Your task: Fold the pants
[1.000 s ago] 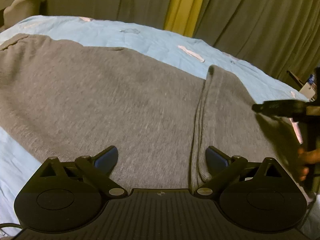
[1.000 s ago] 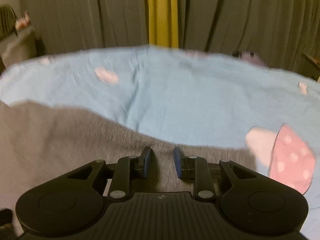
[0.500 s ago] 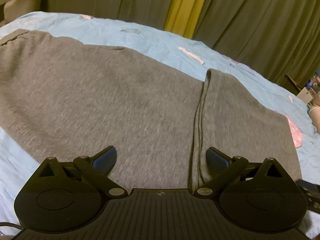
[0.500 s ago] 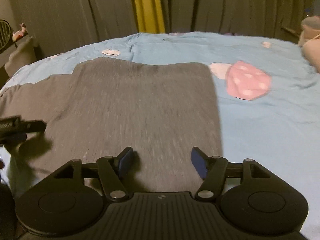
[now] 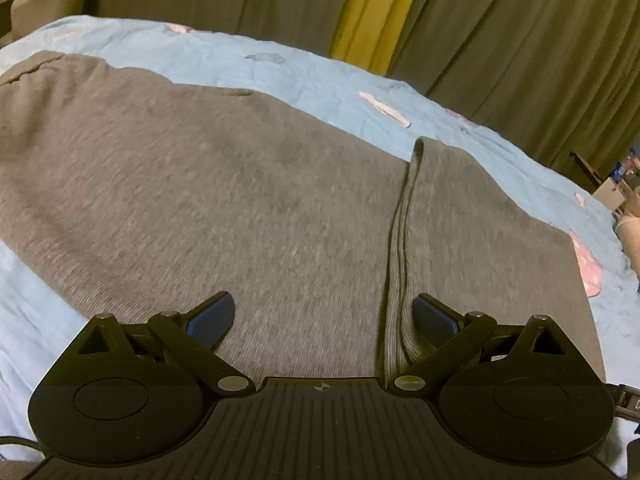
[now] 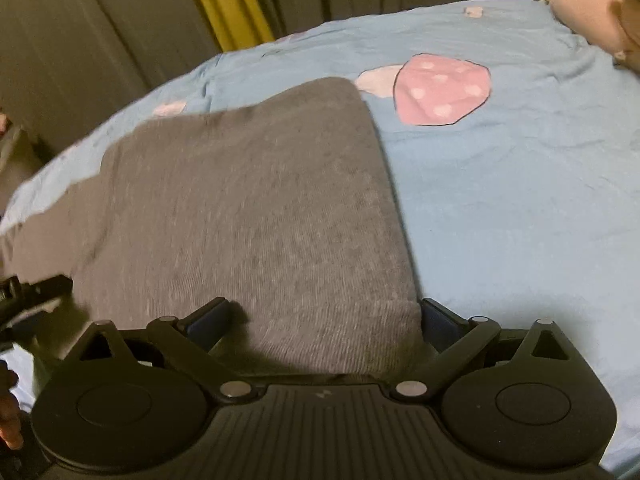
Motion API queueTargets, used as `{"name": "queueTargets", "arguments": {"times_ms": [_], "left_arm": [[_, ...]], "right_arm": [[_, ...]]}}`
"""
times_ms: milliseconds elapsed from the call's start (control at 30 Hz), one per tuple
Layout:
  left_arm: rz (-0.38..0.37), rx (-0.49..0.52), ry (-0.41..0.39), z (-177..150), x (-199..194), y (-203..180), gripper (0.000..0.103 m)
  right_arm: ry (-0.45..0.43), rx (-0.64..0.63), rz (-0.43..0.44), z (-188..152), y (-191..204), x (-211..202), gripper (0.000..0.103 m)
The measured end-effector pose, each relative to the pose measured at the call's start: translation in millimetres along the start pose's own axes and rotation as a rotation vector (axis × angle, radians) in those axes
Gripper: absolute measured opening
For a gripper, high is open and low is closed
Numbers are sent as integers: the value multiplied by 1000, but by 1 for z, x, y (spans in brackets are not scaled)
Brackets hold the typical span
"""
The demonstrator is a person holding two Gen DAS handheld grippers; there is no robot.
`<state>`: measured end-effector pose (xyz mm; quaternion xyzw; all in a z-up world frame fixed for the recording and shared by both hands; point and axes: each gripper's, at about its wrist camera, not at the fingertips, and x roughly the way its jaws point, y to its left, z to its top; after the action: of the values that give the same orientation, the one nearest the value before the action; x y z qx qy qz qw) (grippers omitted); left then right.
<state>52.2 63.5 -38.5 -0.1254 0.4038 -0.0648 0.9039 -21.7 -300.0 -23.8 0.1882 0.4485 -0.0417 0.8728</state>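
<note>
Grey knit pants (image 5: pixel 240 200) lie flat on the light blue bed sheet (image 5: pixel 320 80), with a leg end folded over so that its hem (image 5: pixel 400 220) runs across the cloth. My left gripper (image 5: pixel 322 304) hovers open at the near edge, the hem line between its fingers, pads apart from the cloth. In the right wrist view the pants (image 6: pixel 260 208) end in a folded near right corner. My right gripper (image 6: pixel 325 308) has its jaws opening wide, that corner lying between the fingers with neither pad pressing on it.
A pink mushroom print (image 6: pixel 440 92) marks the sheet (image 6: pixel 520 220) beyond the pants. A pink plush thing (image 6: pixel 588 12) lies at the far right. Grey curtains with a yellow strip (image 5: pixel 372 8) hang behind the bed. The left gripper's body (image 6: pixel 32 292) shows at the left edge.
My right gripper has swung from the pants' far edge to their near right corner, rolled, and opened from nearly shut to wide. The left gripper has stayed put and open.
</note>
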Motion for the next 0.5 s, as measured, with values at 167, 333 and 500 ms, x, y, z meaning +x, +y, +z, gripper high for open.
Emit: {"name": "queueTargets", "arguments": {"times_ms": [167,333,500], "left_arm": [[-2,-83,-42,2,-13,13,101],[-11,-314,-130,9,-32,53,100],[39,-445,-220,27,-61,111,100]], "right_arm": [[-35,-28,-19,-1,4,-3,99],[-28,-11,-21,-1,2,-1,99],[-28,-19,-25,-2,2,0,99]]}}
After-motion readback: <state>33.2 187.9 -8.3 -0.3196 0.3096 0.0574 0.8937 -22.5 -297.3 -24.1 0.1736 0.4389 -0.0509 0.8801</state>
